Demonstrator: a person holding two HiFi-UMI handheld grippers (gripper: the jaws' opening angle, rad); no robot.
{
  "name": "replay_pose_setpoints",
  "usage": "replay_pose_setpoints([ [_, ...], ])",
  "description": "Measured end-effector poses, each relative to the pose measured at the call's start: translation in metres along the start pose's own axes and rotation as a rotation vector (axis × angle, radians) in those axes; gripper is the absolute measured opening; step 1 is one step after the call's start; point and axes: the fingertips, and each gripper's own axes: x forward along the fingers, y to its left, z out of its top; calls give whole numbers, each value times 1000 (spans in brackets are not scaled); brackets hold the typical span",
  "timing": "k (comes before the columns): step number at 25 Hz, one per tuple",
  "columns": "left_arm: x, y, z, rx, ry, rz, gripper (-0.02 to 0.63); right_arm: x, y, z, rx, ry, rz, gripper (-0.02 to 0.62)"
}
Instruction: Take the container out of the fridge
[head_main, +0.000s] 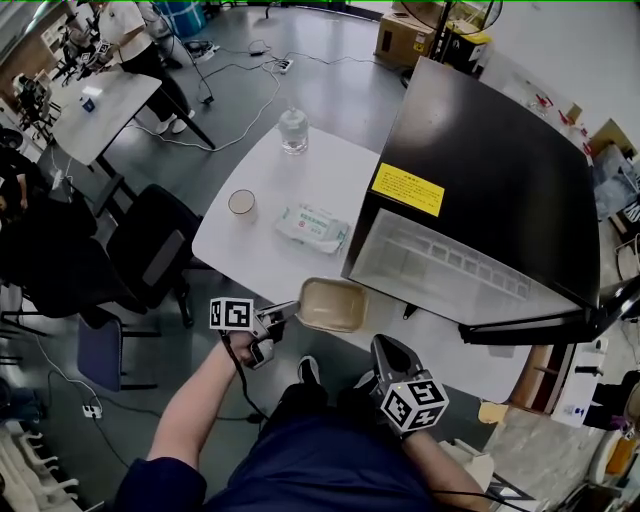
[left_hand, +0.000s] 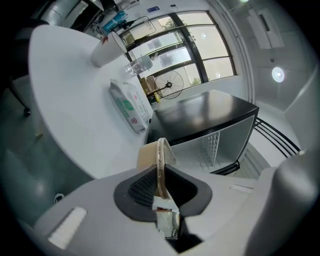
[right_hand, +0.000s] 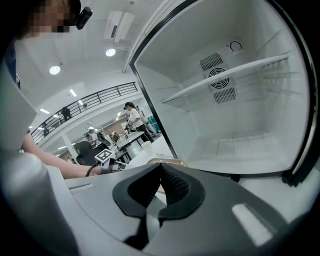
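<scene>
A shallow tan container (head_main: 334, 305) hangs over the white table's (head_main: 262, 245) front edge, just outside the open black fridge (head_main: 500, 170). My left gripper (head_main: 292, 311) is shut on the container's left rim. In the left gripper view the rim (left_hand: 160, 155) stands edge-on between the jaws of that gripper (left_hand: 161, 175). My right gripper (head_main: 384, 350) is below the container, apart from it, shut and holding nothing. The right gripper view looks over that gripper (right_hand: 161, 172) into the white fridge interior (right_hand: 235, 115), which shows bare shelves. The container's edge (right_hand: 167, 161) peeks above the pads.
On the table sit a paper cup (head_main: 242, 204), a pack of wipes (head_main: 312, 226) and a water bottle (head_main: 293, 130). The fridge door (head_main: 540, 325) swings out to the right. A black chair (head_main: 150, 250) stands to the left. A person stands by another table (head_main: 95, 110) at the back.
</scene>
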Motion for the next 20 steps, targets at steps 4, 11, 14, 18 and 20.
replay_pose_setpoints([
  [4,-18,14,14,19,27,-14,51,8,8,0,14,-6,-1,6],
  [11,-42,33,39,-3,62,-55,51,16,13,2,32,-24,-35,6],
  [14,-46,45,54,32,70,-32,51,17,13,2,42,-27,-54,6],
  [18,-47,61,70,60,86,0,51,18,12,1,49,-28,-78,6],
  [20,-48,65,76,66,94,8,51,17,10,1,53,-28,-92,6],
])
